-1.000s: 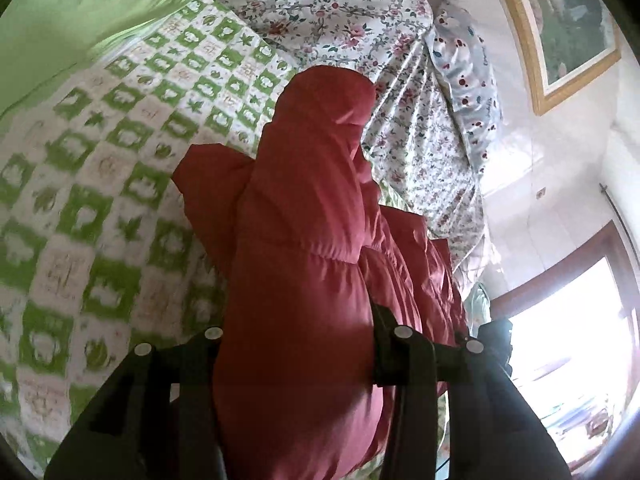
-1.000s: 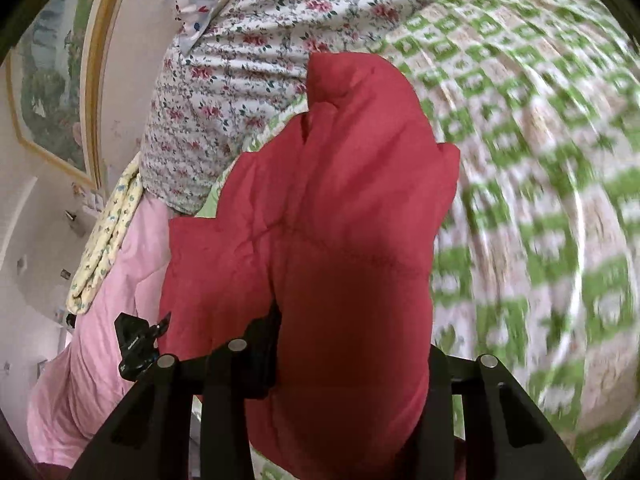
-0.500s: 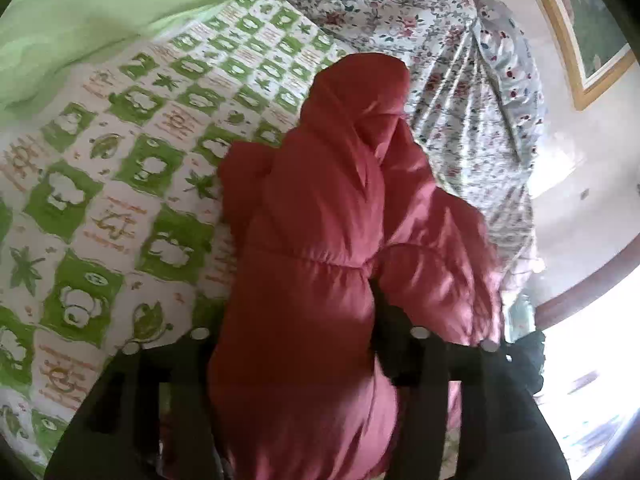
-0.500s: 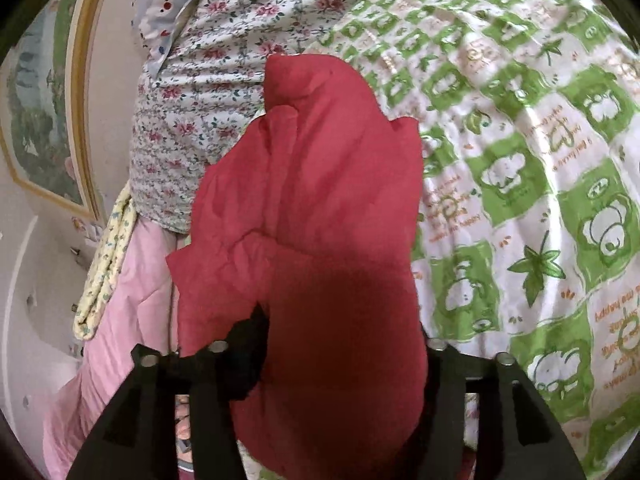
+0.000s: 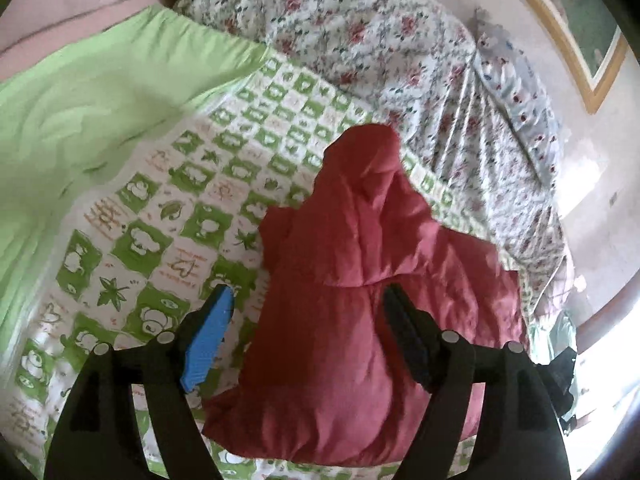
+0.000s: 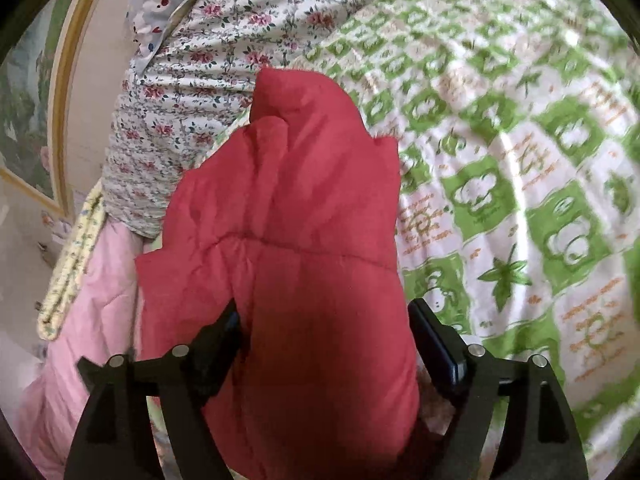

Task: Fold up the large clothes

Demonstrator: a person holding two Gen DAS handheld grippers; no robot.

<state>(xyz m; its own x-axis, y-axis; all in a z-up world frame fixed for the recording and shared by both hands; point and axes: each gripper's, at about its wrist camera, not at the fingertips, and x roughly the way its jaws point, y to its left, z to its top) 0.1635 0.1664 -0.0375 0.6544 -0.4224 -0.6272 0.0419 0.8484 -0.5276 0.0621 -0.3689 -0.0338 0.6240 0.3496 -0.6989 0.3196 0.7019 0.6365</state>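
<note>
Red jacket (image 5: 360,280), green-check sheet (image 5: 160,240)

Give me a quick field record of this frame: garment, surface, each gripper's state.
garment: red puffy jacket, bunched, lying on the bed
surface: green-and-white checked sheet
behind: flowered quilt
left gripper: open, blue pad clear of the cloth, jacket between the fingers
right gripper: fingers spread, jacket fills the gap; contact not clear
wall: framed picture
</note>
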